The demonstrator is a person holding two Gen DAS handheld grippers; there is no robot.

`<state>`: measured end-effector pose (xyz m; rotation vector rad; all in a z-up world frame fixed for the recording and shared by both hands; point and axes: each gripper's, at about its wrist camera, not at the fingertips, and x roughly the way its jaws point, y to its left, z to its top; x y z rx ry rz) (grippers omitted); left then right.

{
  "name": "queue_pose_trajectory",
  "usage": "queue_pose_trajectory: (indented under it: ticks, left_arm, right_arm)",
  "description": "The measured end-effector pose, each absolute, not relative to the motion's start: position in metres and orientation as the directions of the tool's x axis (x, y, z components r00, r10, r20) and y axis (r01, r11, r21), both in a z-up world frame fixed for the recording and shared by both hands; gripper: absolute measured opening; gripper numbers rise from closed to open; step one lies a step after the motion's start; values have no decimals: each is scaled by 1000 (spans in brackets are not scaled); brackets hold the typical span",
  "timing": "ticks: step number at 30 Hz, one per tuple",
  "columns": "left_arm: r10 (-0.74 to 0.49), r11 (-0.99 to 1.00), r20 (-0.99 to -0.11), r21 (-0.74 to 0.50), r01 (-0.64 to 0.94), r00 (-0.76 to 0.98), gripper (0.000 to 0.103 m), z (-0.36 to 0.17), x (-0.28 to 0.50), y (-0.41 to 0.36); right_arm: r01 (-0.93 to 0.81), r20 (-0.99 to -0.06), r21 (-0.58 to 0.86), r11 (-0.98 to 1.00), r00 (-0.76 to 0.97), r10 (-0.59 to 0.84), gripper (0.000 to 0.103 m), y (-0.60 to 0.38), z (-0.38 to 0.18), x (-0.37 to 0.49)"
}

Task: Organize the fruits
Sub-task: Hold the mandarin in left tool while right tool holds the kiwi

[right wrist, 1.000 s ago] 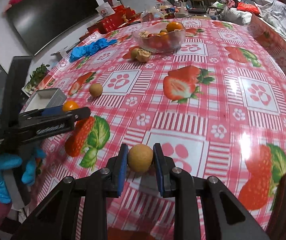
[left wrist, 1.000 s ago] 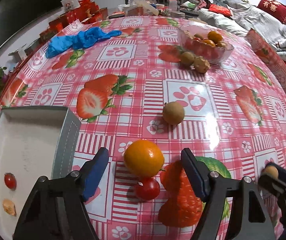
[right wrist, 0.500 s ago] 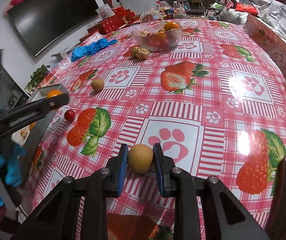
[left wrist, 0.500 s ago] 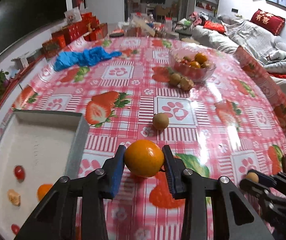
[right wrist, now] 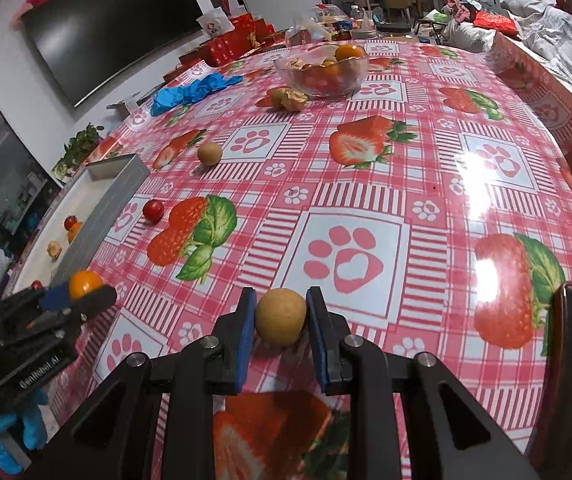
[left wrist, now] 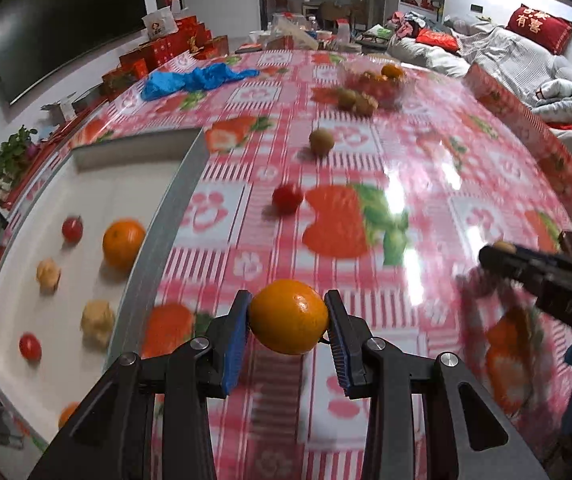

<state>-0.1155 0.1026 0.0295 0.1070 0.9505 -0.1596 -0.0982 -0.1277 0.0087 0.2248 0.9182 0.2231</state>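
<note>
Table [left wrist: 426,184]: loose tomato [left wrist: 287,198] and brown fruit [left wrist: 322,141] lie well apart from the tray.
Tray [left wrist: 153,240]: holds an orange, tomatoes and pale fruits; carry over its wall, then lower before letting go.
Left gripper [left wrist: 288,322]: jaws clamp the orange [left wrist: 288,316], centred between the pads, just right of the tray.
Right gripper [right wrist: 279,316]: jaws clamp a tan fruit [right wrist: 280,316], seated between the pads.
</note>
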Motion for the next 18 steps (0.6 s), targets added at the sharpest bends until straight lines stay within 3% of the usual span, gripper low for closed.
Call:
queue_pose_trajectory:
  ticks: [18]
  left_arm:
    - [-108, 987, -808, -16, 161, 579, 39, 15, -135, 113]
  right_arm:
    - [-108, -777, 245, 964, 573, 262, 28, -110, 9, -115]
